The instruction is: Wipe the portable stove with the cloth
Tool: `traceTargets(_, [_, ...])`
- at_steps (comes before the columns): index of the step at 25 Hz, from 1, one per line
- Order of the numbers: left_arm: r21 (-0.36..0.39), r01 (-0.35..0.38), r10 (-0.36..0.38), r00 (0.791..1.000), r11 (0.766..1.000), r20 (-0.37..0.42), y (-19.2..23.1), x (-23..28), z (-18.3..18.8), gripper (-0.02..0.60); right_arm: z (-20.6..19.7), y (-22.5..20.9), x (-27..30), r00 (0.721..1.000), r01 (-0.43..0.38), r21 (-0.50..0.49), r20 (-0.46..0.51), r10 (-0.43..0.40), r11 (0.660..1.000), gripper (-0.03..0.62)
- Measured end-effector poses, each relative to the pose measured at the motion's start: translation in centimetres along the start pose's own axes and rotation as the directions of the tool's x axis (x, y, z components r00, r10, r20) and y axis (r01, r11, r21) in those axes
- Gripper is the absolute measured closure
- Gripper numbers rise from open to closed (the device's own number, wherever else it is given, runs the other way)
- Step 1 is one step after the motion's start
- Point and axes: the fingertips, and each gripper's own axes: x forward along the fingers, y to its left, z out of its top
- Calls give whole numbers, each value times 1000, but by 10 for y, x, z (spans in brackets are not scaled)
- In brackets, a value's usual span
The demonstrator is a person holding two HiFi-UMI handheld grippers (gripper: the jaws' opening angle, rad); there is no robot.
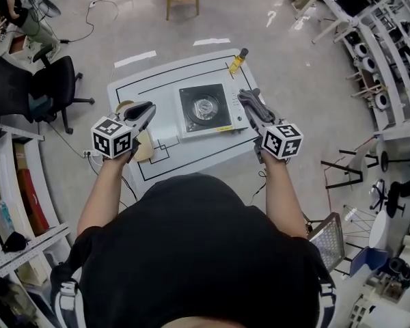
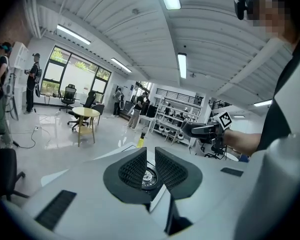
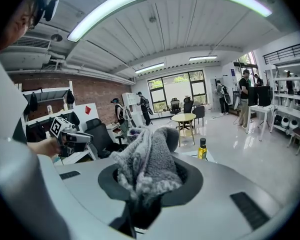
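The portable stove (image 1: 205,108), silver with a black top and a round burner, sits in the middle of the white table (image 1: 164,80). My right gripper (image 1: 244,96) hovers over the stove's right edge, shut on a fluffy grey cloth (image 3: 147,161) that bulges up out of its jaws (image 3: 150,176). My left gripper (image 1: 150,108) is held above the table just left of the stove, its jaws drawn together with nothing between them. In the left gripper view the burner (image 2: 149,176) shows through the thin slit at the left gripper (image 2: 150,156).
A yellow bottle (image 1: 237,61) stands at the table's far edge behind the stove. A tape roll (image 1: 125,106) and a pale disc (image 1: 145,147) lie under my left hand. Office chairs (image 1: 48,87) stand to the left and shelving (image 1: 389,60) to the right.
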Motion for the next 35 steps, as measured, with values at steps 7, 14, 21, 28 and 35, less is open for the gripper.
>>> traceTargets(7, [3,12,-11,1000,1000,-5,7,-8,-6,514,-10,7,5,1000,23,-4,2,-23,1000,482])
traceTargets(14, [-7,16,-16,1000,1000,-24,9,11,-12,514,-26,-21,7,998,52,18,-18,-52,998,482])
traceTargets(21, [-18,-31,32,1000,999,1,10,38,-1,514,-29,-58,18,999,24,14,-38,-24,1000,482])
traceTargets(28, [-49,-82,83,997,995,8,10,68,5,515,-35,-92,36,995,-40,23,-92,42,999,482])
traceTargets(35, [-77,-125,125,992,989,-4,16,93,-4,515,-48,-118,55,986,-85,18,-145,87,996,482])
